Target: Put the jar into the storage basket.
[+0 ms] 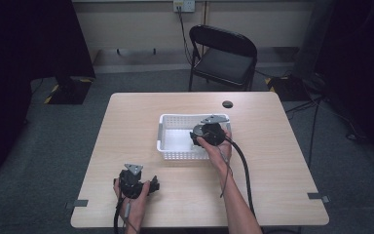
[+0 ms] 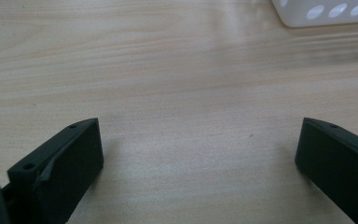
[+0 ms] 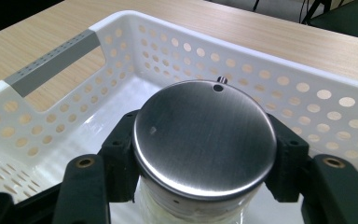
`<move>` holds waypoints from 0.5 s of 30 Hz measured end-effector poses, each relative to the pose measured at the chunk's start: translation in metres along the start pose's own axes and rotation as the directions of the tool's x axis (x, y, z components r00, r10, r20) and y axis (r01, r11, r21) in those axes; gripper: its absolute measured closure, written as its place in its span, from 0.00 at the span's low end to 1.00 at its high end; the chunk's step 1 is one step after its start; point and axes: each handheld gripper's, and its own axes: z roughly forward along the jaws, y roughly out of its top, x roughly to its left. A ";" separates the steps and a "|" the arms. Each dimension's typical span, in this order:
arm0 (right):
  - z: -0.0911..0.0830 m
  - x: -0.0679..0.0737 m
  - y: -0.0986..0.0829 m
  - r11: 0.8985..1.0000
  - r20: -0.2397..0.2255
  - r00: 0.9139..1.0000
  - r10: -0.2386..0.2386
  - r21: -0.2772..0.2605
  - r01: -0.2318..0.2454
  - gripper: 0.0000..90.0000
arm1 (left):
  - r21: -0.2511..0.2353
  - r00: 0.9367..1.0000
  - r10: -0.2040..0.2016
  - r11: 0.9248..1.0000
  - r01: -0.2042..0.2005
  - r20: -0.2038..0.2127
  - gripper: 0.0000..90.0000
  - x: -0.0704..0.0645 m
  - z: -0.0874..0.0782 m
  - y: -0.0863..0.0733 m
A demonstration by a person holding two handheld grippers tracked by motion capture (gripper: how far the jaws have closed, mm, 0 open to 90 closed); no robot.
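A jar with a round brushed-steel lid (image 3: pixel 205 135) and a pale body is clamped between the black jaws of my right gripper (image 3: pixel 204 142). It hangs inside the white perforated basket (image 3: pixel 307 93), above its floor. In the high view the right gripper (image 1: pixel 202 134) is over the basket's (image 1: pixel 175 157) right half, mid-table. My left gripper (image 1: pixel 148 186) rests near the table's front left. Its fingers (image 2: pixel 70 158) stand wide apart over bare wood, with nothing between them (image 2: pixel 198 149). A corner of the basket (image 2: pixel 326 11) shows ahead of it.
The wooden table (image 1: pixel 282 161) has a small black disc (image 1: pixel 227 104) near its far edge. A black folding chair (image 1: pixel 224 53) stands beyond the table. The basket has a grey handle strip (image 3: pixel 51 65) on one end wall.
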 end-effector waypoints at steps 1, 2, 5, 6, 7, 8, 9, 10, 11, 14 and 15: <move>0.000 0.000 0.000 1.000 0.000 1.000 0.000 0.000 0.000 0.44 | 0.000 1.000 0.000 1.000 0.000 0.000 0.00 0.000 0.000 0.000; 0.000 0.000 0.000 1.000 -0.001 1.000 0.000 0.001 0.000 0.44 | 0.000 1.000 0.000 1.000 0.000 0.000 0.00 0.000 0.000 0.000; -0.001 0.001 0.000 1.000 0.001 1.000 -0.008 0.008 0.008 0.44 | 0.000 1.000 0.000 1.000 0.000 0.000 0.00 0.000 0.000 0.000; -0.001 0.002 0.000 1.000 0.003 1.000 -0.014 0.012 0.014 0.43 | 0.000 1.000 0.000 1.000 0.000 0.000 0.00 0.000 0.000 0.000; -0.001 0.002 0.000 1.000 0.003 1.000 -0.014 0.012 0.014 0.43 | 0.000 1.000 0.000 1.000 0.000 0.000 0.00 0.000 0.000 0.000; -0.001 0.002 0.000 1.000 0.005 1.000 -0.012 0.013 0.012 0.43 | 0.000 1.000 0.000 1.000 0.000 0.000 0.00 0.000 0.000 0.000; -0.001 0.002 0.000 1.000 0.005 1.000 -0.010 0.014 0.010 0.43 | 0.000 1.000 0.000 1.000 0.000 0.000 0.00 0.000 0.000 0.000; -0.001 0.002 0.000 1.000 0.004 1.000 -0.009 0.016 0.009 0.43 | 0.000 1.000 0.000 1.000 0.000 0.000 0.00 0.000 0.000 0.000; -0.001 0.002 0.000 1.000 0.004 1.000 -0.009 0.016 0.009 0.43 | 0.000 1.000 0.000 1.000 0.000 0.000 0.00 0.000 0.000 0.000; -0.001 0.002 0.000 1.000 0.005 1.000 -0.008 0.019 0.008 0.43 | 0.000 1.000 0.000 1.000 0.000 0.000 0.00 0.000 0.000 0.000; 0.000 0.002 0.001 1.000 0.005 1.000 -0.006 0.020 0.006 0.43 | 0.000 1.000 0.000 1.000 0.000 0.000 0.00 0.000 0.000 0.000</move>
